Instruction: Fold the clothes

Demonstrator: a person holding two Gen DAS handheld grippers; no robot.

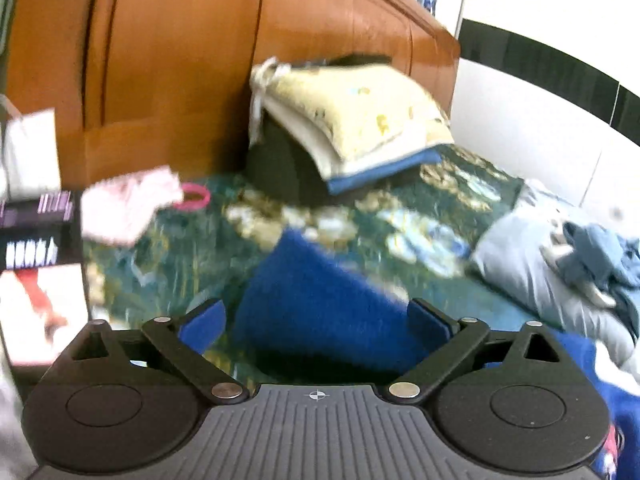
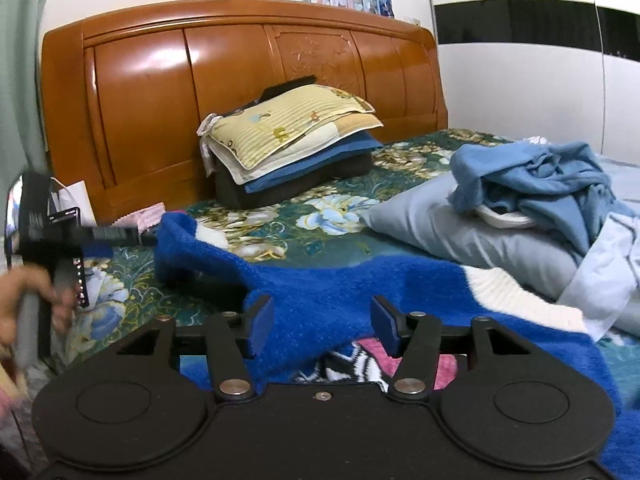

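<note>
A blue knit sweater [image 2: 320, 280] with a white ribbed band [image 2: 516, 292] lies spread on the flowered bedspread [image 2: 280, 216]. My right gripper [image 2: 322, 328] is open just above the sweater's near part, nothing between its pads. My left gripper [image 1: 318, 320] is wide open over a raised fold of the same sweater [image 1: 320, 292]; the view is blurred. In the right wrist view the left gripper [image 2: 132, 238] shows at the far left, held by a hand, by the sweater's sleeve end.
A wooden headboard [image 2: 240, 80] stands at the back. A stack of folded bedding and a yellow pillow [image 2: 288, 128] lies against it. A grey pillow [image 2: 460, 232] with a crumpled light blue garment [image 2: 540, 176] lies at the right. Pink cloth [image 1: 128, 204] lies at the left.
</note>
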